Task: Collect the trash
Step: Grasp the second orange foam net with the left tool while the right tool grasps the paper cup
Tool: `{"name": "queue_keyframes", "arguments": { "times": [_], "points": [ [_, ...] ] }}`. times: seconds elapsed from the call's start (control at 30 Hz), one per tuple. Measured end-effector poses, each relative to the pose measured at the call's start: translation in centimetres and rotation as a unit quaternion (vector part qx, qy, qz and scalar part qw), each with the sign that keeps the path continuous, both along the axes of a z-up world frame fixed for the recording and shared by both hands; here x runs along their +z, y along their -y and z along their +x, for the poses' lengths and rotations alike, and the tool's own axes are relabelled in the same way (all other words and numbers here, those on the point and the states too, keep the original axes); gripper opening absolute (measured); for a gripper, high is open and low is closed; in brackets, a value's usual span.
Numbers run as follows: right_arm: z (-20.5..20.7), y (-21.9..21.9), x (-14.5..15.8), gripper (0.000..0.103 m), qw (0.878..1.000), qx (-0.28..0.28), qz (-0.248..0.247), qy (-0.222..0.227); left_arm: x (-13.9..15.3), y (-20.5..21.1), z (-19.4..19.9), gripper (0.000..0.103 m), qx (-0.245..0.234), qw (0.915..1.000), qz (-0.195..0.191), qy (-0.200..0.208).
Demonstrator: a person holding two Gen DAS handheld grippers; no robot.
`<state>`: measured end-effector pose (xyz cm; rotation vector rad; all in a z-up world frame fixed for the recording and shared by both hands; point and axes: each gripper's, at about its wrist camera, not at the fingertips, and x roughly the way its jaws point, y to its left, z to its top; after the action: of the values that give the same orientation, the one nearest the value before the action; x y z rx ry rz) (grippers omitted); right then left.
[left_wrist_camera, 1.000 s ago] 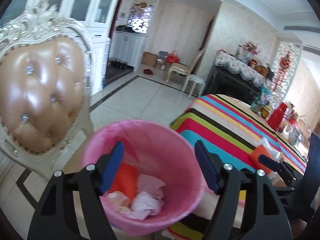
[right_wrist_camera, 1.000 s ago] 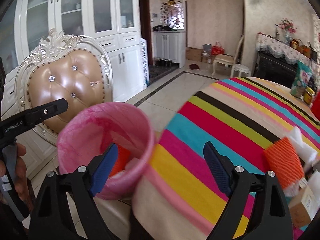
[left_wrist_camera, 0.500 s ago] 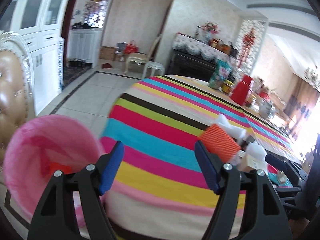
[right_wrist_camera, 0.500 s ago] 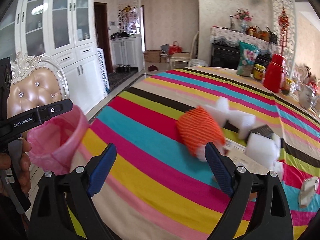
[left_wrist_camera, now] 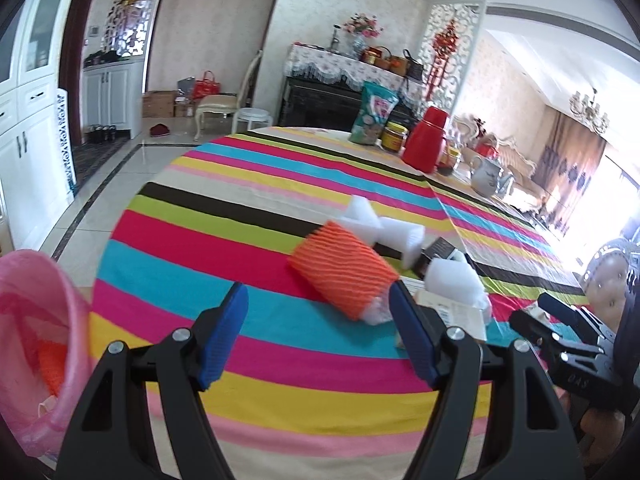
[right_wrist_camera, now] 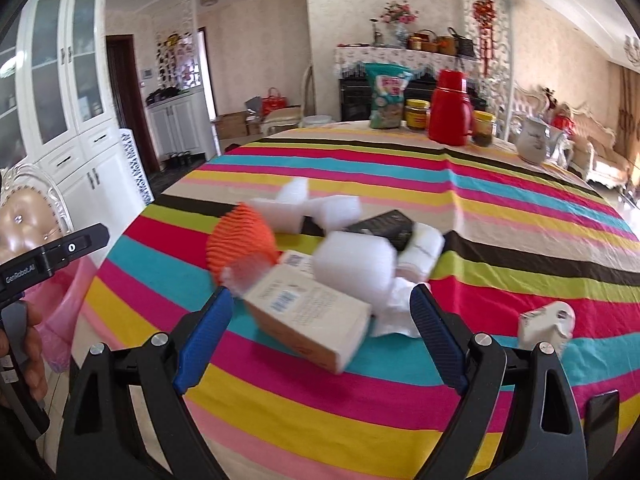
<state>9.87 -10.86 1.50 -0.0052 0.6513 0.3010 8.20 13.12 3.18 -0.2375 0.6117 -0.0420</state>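
A: Stock check, please. What lies on the tabletop (right_wrist_camera: 500, 216)?

B: Item one: orange foam net sleeve (left_wrist_camera: 344, 270), nearest my left tool (left_wrist_camera: 318, 334), lying flat on the blue and pink stripes. Item two: white foam blocks (right_wrist_camera: 356, 262), several, heaped just behind and beside the sleeve. Item three: cardboard box (right_wrist_camera: 308, 312), tilted, directly ahead of my right tool (right_wrist_camera: 320, 330). Item four: crumpled white tissue (right_wrist_camera: 396, 314), touching the box's right end. Item five: small dark box (right_wrist_camera: 384, 224) at the back of the heap. Item six: a white scrap (right_wrist_camera: 546, 322), apart, to the right.

A: Tools?

B: Both spread, nothing between the fingers of either. The right stands wider than the left.

A: Receptacle?

B: Pink-lined bin (left_wrist_camera: 38, 344), off the tabletop's left edge, with an orange piece already inside.

A: How do I take the next piece well?

B: My judgement: left tool on the sleeve, since it is closest and clear of the heap on its near side. Approach low along the cloth, straddle the sleeve across its short width and squeeze gently; foam net should crush and hold. For the right, the box is wide and slanted; I would square the fingers to its long faces first, so it does not twist out or drag the tissue along.
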Motion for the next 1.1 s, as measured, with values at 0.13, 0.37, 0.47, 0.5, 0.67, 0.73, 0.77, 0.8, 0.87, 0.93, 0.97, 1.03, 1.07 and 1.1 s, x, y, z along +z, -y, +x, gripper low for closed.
{"name": "queue_keyframes", "arguments": {
  "times": [0.13,0.37,0.47,0.5,0.67,0.73,0.77,0.8,0.87,0.93,0.97,1.03,1.07,1.1],
  "points": [
    [0.9,3.1,-0.4,0.085,0.999,-0.035,0.006,-0.002,-0.1,1.7,0.8,0.070,-0.014,0.9999,0.005,-0.004],
    [2.3,7.3,-1.3,0.085,0.996,-0.085,0.013,-0.014,-0.2,3.9,2.2,0.071,-0.027,0.9995,0.013,-0.011],
    [2.8,8.7,-2.0,0.085,0.994,-0.105,0.011,-0.022,-0.3,4.8,2.9,0.071,-0.031,0.9993,0.018,-0.014],
    [3.0,9.1,-2.2,0.085,0.993,-0.112,0.010,-0.025,-0.3,4.9,3.1,0.071,-0.032,0.9992,0.018,-0.016],
    [3.6,10.8,-3.2,0.085,0.989,-0.139,0.009,-0.039,-1.0,5.7,4.7,0.071,-0.032,0.9990,0.015,-0.027],
    [3.9,11.3,-3.6,0.085,0.988,-0.149,0.006,-0.044,-1.4,5.8,5.3,0.071,-0.032,0.9989,0.012,-0.032],
    [4.1,11.6,-3.8,0.085,0.987,-0.154,0.005,-0.046,-1.6,5.9,5.6,0.071,-0.032,0.9988,0.011,-0.034],
    [4.2,11.8,-4.0,0.085,0.986,-0.160,0.003,-0.049,-1.8,6.0,6.0,0.071,-0.032,0.9987,0.011,-0.037],
    [4.5,12.4,-4.3,0.085,0.984,-0.168,-0.001,-0.054,-2.2,6.0,6.8,0.071,-0.029,0.9986,0.009,-0.044],
    [4.7,12.9,-4.5,0.085,0.983,-0.176,-0.002,-0.060,-2.7,5.9,7.6,0.071,-0.026,0.9983,0.004,-0.051],
    [4.8,13.2,-4.7,0.085,0.981,-0.181,-0.003,-0.063,-2.9,5.9,8.1,0.071,-0.023,0.9982,0.000,-0.056],
    [4.9,13.8,-5.0,0.085,0.980,-0.189,-0.003,-0.069,-3.4,5.7,9.2,0.071,-0.019,0.9976,-0.010,-0.065],
    [5.0,14.0,-5.0,0.085,0.979,-0.192,-0.002,-0.070,-3.7,5.6,9.8,0.072,-0.013,0.9973,-0.014,-0.071],
    [5.0,14.2,-5.1,0.085,0.978,-0.196,-0.004,-0.072,-4.0,5.5,10.2,0.072,-0.009,0.9969,-0.016,-0.076]
  ]
}}
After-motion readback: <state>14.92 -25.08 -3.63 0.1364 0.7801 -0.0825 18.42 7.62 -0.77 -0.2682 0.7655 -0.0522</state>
